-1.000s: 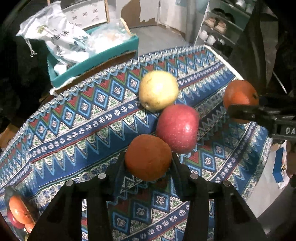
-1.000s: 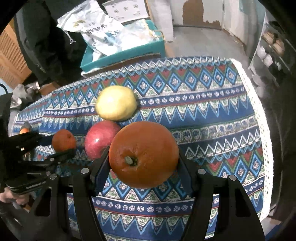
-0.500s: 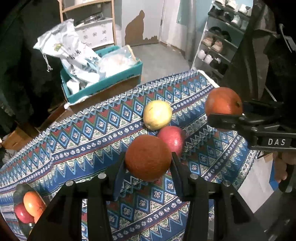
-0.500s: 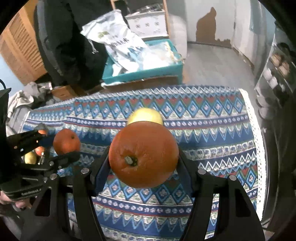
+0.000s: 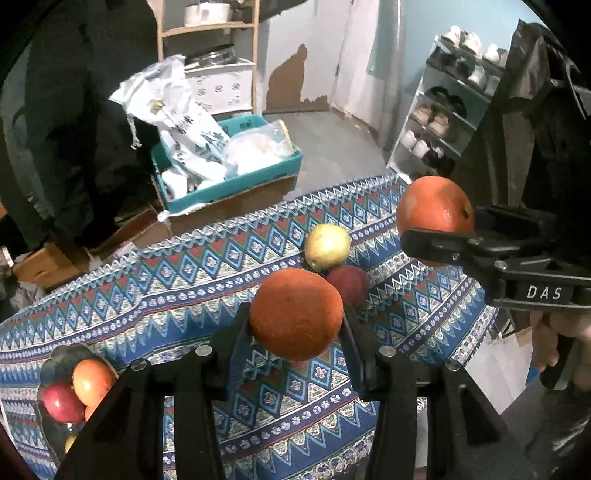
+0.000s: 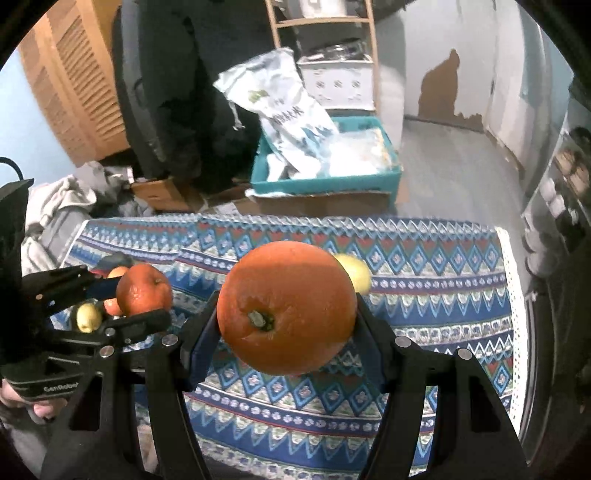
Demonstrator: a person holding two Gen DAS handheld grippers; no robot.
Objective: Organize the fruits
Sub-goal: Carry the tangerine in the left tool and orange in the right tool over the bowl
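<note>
My left gripper [image 5: 295, 328] is shut on a small orange [image 5: 295, 314] and holds it high above the patterned tablecloth [image 5: 184, 288]. My right gripper [image 6: 286, 332] is shut on a large orange [image 6: 286, 306], also held high; it shows at the right of the left wrist view [image 5: 436, 206]. A yellow apple [image 5: 327, 246] and a red apple [image 5: 349, 282] lie on the cloth below. A dark fruit bowl [image 5: 55, 363] at the cloth's left end holds several fruits. In the right wrist view the left gripper's orange [image 6: 144, 290] is at the left, the yellow apple [image 6: 354, 273] behind my orange.
A teal box [image 5: 229, 184] with plastic bags stands on the floor beyond the table. A shoe rack [image 5: 443, 122] is at the back right. A wooden shelf [image 6: 325, 22] and cardboard boxes [image 6: 166, 192] stand behind. The table's right edge [image 6: 513, 314] drops to the floor.
Both grippers have risen away from the table with their oranges. The apples look smaller and farther off. The fruit bowl has come into view at the left.
</note>
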